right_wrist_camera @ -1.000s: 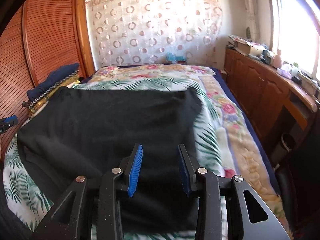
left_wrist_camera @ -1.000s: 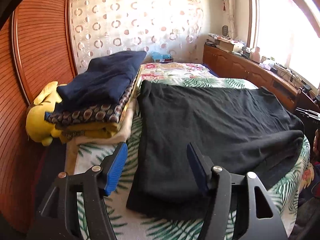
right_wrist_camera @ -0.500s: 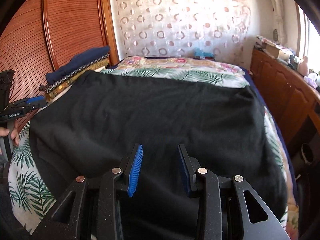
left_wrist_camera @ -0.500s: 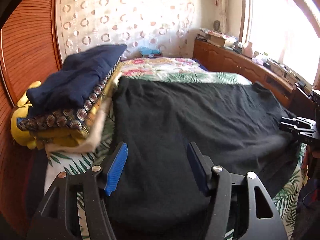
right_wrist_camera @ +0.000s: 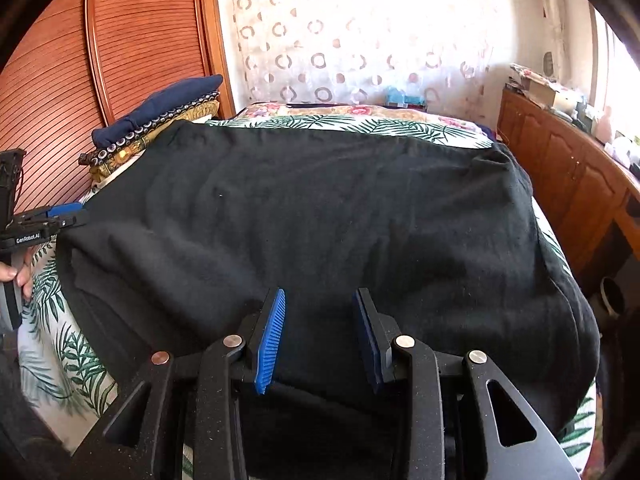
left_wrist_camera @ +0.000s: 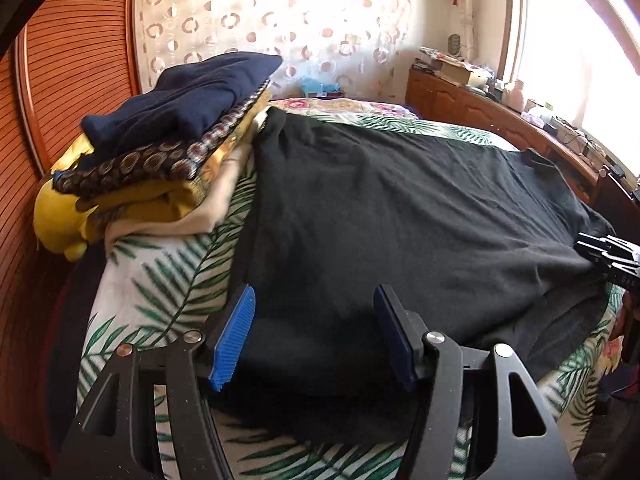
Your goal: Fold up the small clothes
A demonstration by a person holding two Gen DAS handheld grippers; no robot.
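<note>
A large black garment (left_wrist_camera: 400, 216) lies spread flat on the palm-leaf bed sheet (left_wrist_camera: 160, 280); it also fills the right wrist view (right_wrist_camera: 320, 208). My left gripper (left_wrist_camera: 314, 320) is open and empty, just above the garment's near left edge. My right gripper (right_wrist_camera: 319, 320) is open and empty over the garment's near edge. The right gripper shows at the right edge of the left wrist view (left_wrist_camera: 608, 256), at the garment's right side. The left gripper shows at the left edge of the right wrist view (right_wrist_camera: 44, 220).
A stack of folded clothes (left_wrist_camera: 168, 140) with a navy piece on top sits on the bed's left side, by a yellow plush toy (left_wrist_camera: 56, 220). A wooden slatted wardrobe (right_wrist_camera: 120, 40) stands left. A wooden sideboard (right_wrist_camera: 568, 176) with clutter runs along the right under the window.
Both grippers have moved closer over the black garment and lower toward its near edge. Both stay open and hold nothing.
</note>
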